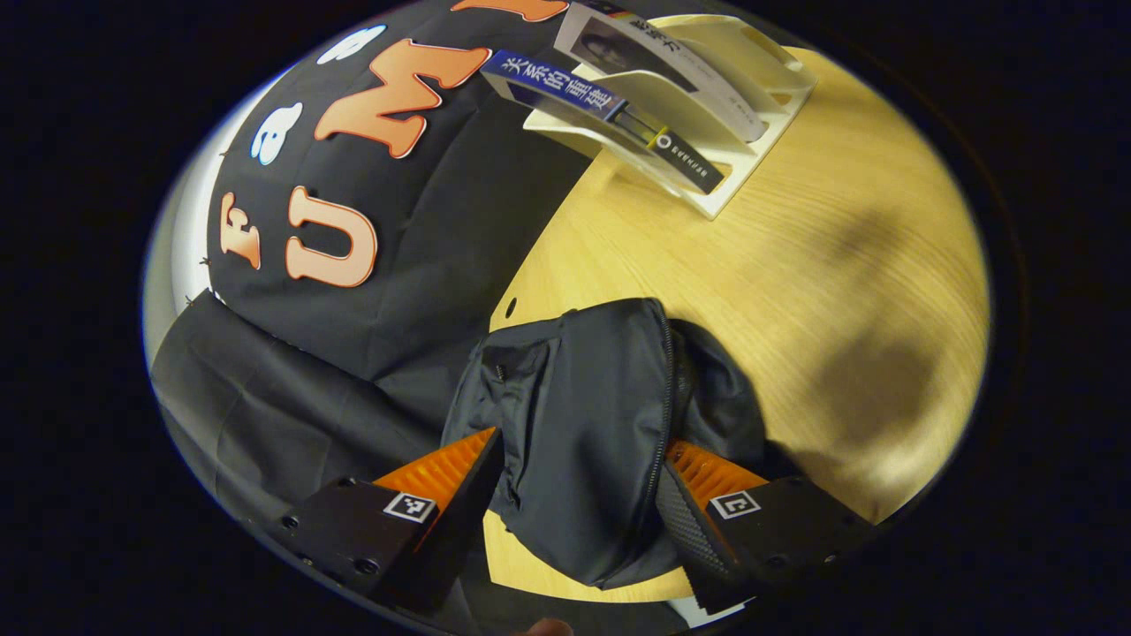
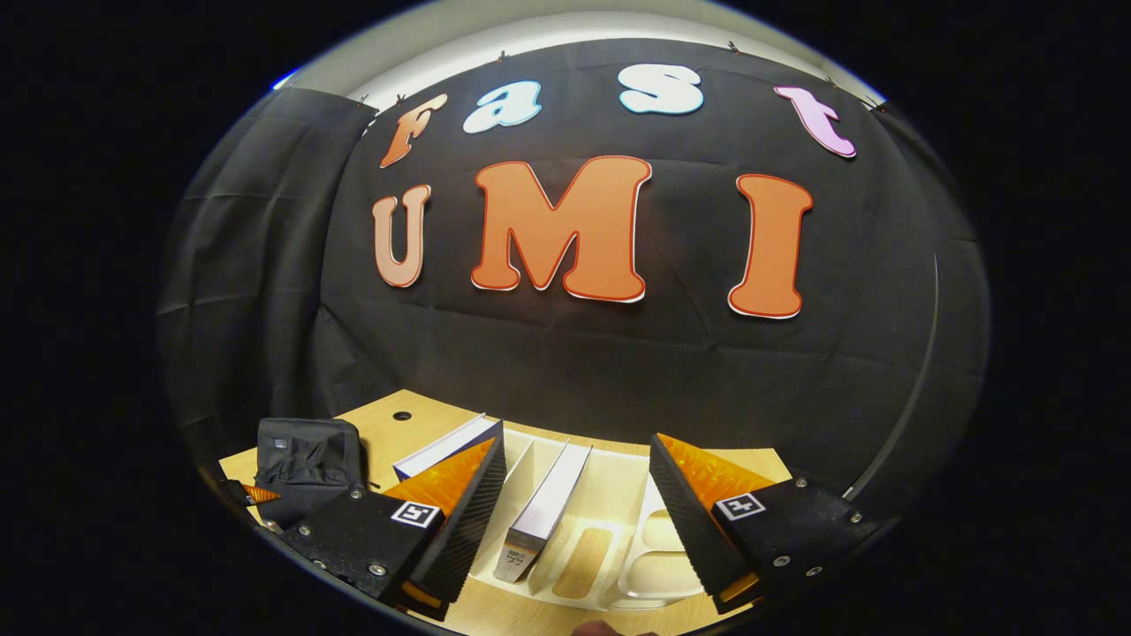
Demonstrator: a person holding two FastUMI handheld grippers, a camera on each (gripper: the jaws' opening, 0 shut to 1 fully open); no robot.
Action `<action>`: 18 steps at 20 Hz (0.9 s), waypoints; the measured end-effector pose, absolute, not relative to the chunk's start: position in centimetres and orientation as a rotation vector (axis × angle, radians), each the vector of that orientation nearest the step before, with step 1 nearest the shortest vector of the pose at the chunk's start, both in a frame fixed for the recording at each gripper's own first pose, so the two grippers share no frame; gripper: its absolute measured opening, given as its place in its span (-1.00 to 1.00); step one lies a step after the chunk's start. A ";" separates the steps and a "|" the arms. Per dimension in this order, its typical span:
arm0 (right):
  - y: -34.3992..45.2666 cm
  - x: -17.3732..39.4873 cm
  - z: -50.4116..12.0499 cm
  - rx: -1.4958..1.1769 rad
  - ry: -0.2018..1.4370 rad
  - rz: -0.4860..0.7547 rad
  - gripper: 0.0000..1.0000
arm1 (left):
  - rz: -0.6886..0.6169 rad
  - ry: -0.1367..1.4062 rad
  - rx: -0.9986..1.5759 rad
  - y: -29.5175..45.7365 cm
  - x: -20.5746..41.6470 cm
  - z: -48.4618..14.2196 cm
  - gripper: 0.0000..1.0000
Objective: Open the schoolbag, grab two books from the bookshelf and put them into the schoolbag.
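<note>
Pale wood counter [image 1: 795, 291] here, with a small round hole near its back edge and black cloth hung behind it. My left tongs [image 1: 579, 481] straddle the black schoolbag [image 1: 592, 424], fingers on either side; whether they actually press it I can't tell. The bag's lower end is cut off. My right tongs [image 2: 579, 490] hang released above the cream bookshelf [image 2: 618, 539], where two books stand in slots: a blue-spined book [image 1: 565, 88] and a white book [image 2: 552, 499]. Spine writing is there, but too small to read, I think.
</note>
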State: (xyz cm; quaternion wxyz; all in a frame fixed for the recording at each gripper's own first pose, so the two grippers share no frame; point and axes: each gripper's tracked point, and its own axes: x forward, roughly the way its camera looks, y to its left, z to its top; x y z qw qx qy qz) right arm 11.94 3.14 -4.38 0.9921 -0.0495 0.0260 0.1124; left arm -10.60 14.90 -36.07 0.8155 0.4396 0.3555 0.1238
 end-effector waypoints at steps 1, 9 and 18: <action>3.4 11.8 -4.3 -0.102 0.054 0.233 0.94 | 0.266 0.769 0.938 15.3 -10.4 -36.3 0.93; 4.0 11.5 -4.5 -0.139 0.077 0.228 0.94 | 0.195 0.795 0.924 15.7 -8.5 -36.3 0.22; 6.7 11.9 -5.0 -0.128 0.194 0.146 0.94 | -0.068 0.883 0.720 15.9 -7.5 -34.2 -0.82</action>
